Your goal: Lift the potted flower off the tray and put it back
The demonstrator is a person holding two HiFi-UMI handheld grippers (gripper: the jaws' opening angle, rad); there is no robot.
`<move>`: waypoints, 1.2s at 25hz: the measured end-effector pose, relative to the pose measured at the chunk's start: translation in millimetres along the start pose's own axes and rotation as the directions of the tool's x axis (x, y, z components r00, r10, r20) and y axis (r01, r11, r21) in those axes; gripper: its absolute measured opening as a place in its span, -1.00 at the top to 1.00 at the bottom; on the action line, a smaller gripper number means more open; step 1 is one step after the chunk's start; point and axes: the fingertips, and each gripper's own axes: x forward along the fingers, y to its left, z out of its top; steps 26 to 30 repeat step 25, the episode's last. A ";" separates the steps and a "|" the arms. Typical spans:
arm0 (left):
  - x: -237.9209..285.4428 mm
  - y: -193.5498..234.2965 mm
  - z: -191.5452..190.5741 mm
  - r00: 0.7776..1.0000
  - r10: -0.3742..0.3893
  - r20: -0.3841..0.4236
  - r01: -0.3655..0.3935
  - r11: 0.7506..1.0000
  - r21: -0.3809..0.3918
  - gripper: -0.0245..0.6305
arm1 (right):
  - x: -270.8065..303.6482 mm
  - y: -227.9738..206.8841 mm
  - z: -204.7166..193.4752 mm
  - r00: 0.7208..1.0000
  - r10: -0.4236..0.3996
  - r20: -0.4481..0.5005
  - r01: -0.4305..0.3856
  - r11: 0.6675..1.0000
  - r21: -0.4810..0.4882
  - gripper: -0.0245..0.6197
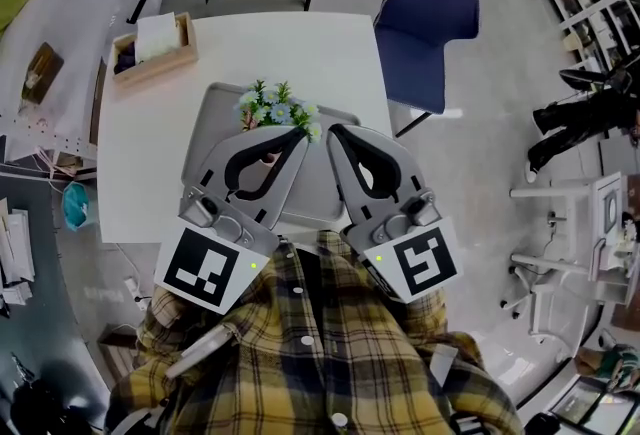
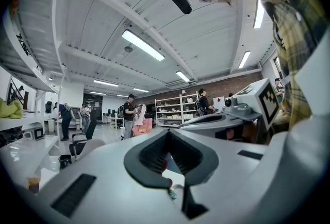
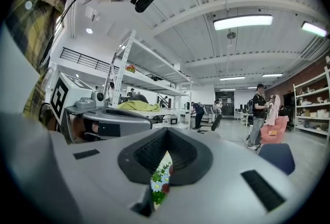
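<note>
Flower stands at the far end of the grey tray on the white table, its blooms just past my tips. My left gripper and right gripper hover side by side over the tray, angled toward each other. Each has its jaws pressed together on nothing. Petals show through the slit under the right one's jaws. A wooden box sits at the table's far left corner.

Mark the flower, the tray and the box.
flower (image 1: pixel 278 109), head view, on the blossoms.
tray (image 1: pixel 216 101), head view, on its far left rim.
box (image 1: pixel 153 65), head view, on its near wall.
</note>
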 end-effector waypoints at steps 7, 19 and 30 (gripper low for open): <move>-2.7 10.1 0.1 1.000 0.014 0.002 -0.014 1.000 0.003 0.90 | 9.8 1.8 2.0 1.000 0.007 0.001 -0.007 1.000 -0.004 0.93; -4.1 16.7 -6.7 1.000 0.014 -0.009 -0.014 1.000 -0.023 0.90 | 15.2 2.1 -3.3 1.000 0.006 -0.018 -0.006 1.000 -0.004 0.93; -6.7 16.4 -9.5 1.000 0.009 -0.010 -0.010 1.000 -0.025 0.90 | 14.8 5.5 -9.6 0.999 0.009 -0.045 -0.010 1.000 -0.012 0.93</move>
